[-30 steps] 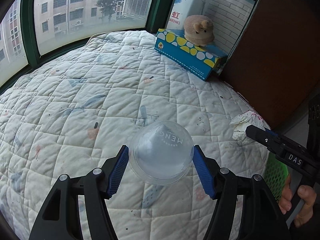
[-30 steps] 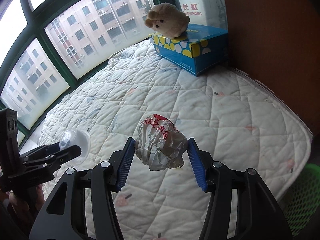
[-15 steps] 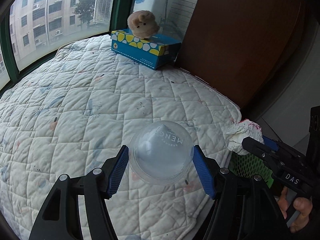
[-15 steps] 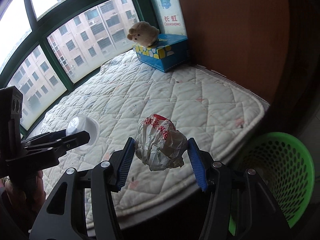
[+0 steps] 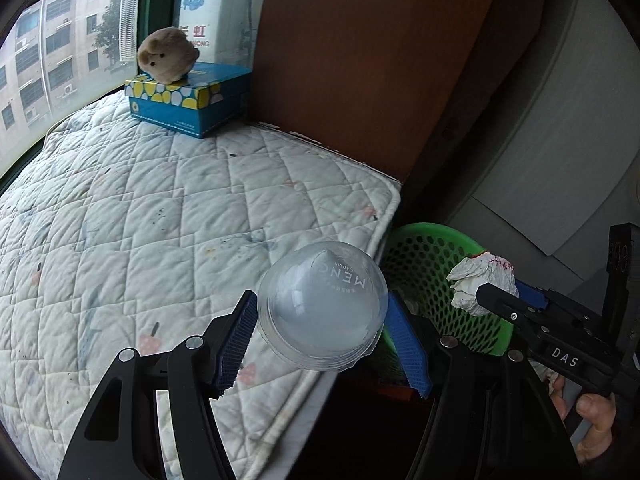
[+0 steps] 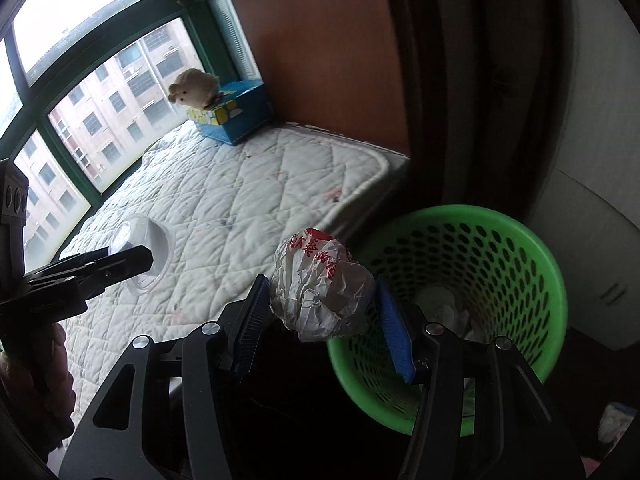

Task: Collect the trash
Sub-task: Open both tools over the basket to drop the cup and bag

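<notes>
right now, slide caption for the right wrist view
Right gripper carries crumpled wrapper toward green basket.

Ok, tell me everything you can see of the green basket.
The basket is a round bin of bright green plastic, its wall pierced all over with small oval holes under a smooth solid rim. It stands upright on the dark floor just past the mattress corner, beside the brown panel. Some white crumpled paper already lies at its bottom. The right gripper, shut on a paper wad, hangs over its near rim; nothing visibly touches the basket.
</notes>
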`<state>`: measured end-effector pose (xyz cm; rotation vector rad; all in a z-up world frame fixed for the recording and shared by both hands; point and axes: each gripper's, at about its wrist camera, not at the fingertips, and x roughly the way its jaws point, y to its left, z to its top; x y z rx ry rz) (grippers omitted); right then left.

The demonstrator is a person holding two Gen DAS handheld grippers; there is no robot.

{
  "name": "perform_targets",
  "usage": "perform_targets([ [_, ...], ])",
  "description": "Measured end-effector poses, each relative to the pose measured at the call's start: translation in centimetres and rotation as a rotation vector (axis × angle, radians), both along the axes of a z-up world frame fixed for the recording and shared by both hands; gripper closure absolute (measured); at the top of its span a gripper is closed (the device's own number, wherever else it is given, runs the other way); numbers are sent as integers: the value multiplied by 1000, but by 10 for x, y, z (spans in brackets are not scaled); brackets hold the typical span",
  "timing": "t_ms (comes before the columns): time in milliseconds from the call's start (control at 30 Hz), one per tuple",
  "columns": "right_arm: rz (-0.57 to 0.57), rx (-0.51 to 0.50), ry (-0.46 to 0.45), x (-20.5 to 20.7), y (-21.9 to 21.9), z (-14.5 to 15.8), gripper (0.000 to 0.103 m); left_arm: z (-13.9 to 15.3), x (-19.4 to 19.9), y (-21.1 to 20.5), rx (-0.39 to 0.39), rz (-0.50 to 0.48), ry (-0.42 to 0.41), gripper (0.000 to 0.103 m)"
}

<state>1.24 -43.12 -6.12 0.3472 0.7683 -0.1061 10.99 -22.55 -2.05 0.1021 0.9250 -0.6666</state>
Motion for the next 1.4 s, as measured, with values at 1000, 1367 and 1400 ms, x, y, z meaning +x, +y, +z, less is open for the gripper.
perform_targets([
  [1000,-230,-36,15,-63,-85,-5,30,-20,-44,-130,60,-214,13,40],
  [1367,-254,-39,-14,-86,-88,0,26,-28,-53,-155,82,-252,33,40],
  [1400,-256,-36,-15,-88,-89,0,26,-29,-54,-156,81,-255,35,40],
])
